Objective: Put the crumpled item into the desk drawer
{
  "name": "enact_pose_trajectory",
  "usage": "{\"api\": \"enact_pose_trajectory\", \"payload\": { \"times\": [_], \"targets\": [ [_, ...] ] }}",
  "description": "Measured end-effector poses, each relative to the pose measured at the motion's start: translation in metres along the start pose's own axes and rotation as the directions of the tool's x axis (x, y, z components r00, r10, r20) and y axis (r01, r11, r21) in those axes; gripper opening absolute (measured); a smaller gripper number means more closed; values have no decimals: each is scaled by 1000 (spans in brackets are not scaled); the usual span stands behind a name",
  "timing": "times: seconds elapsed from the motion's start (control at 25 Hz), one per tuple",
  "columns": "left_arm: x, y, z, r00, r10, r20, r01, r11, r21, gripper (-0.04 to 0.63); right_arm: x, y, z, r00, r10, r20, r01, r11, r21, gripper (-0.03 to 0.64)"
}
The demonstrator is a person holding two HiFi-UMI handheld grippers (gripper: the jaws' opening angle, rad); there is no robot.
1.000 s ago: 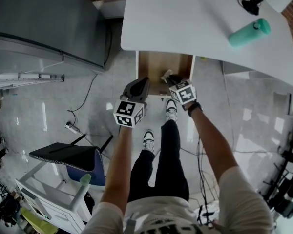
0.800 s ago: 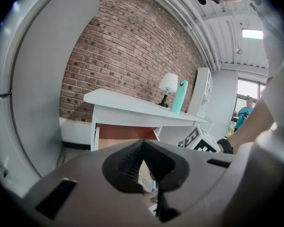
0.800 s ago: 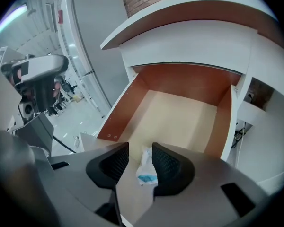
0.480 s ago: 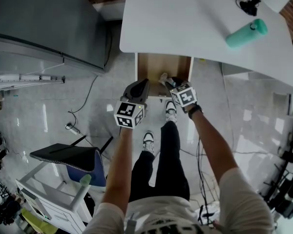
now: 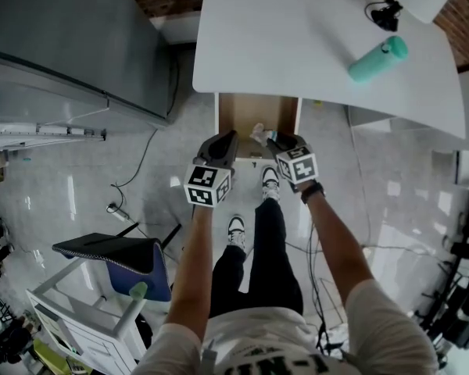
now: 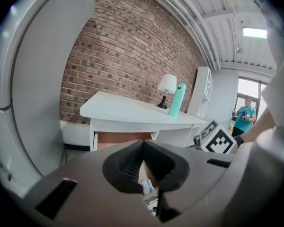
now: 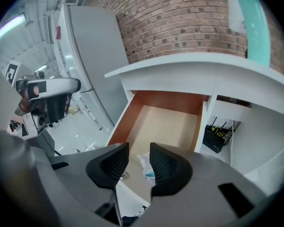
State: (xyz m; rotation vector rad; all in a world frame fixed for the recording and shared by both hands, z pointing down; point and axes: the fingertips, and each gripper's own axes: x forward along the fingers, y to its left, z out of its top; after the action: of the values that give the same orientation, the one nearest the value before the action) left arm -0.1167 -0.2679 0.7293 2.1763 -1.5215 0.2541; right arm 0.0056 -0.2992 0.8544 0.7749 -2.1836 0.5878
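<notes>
The crumpled item (image 5: 257, 133), a white wad with a bit of blue, lies inside the open wooden drawer (image 5: 246, 112) near its front edge. My right gripper (image 5: 281, 140) hovers just above and right of it, open; its jaws have just been opening and nothing is between them. In the right gripper view the crumpled item (image 7: 146, 167) shows through the gap of that gripper (image 7: 139, 157), down on the drawer floor (image 7: 161, 122). My left gripper (image 5: 230, 137) is shut and empty at the drawer's front left. The crumpled item (image 6: 146, 187) shows beyond the left gripper (image 6: 142, 155).
The white desk (image 5: 297, 37) overhangs the drawer and carries a teal bottle (image 5: 377, 59) and a small lamp (image 6: 167, 84). A grey cabinet (image 5: 62, 37) stands at the left, a dark chair (image 5: 109, 252) lower left. The person's shoes (image 5: 237, 226) are below the drawer front.
The right gripper has opened and let go of the crumpled item, which now lies in the drawer. That gripper has lifted and drawn back a little. The left gripper has barely moved.
</notes>
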Motion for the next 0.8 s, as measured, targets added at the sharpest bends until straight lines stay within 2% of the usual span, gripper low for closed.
{"api": "enact_pose_trajectory", "payload": {
  "times": [0.16,0.4,0.64,0.8],
  "targets": [
    [-12,-5,13,1000,18,-11,-18,1000,-12,-2,-36,0,15,997,-46,56,44,998,41,135],
    [-33,-18,32,998,46,-31,-45,998,39,0,-80,3,52,980,-104,168,94,994,62,131],
    [-58,-28,74,998,58,15,-59,996,60,-2,-129,24,95,953,-126,275,121,992,37,117],
    [-85,-32,113,992,100,81,-106,991,84,-2,-169,41,125,925,-143,352,146,989,19,112]
  ]
}}
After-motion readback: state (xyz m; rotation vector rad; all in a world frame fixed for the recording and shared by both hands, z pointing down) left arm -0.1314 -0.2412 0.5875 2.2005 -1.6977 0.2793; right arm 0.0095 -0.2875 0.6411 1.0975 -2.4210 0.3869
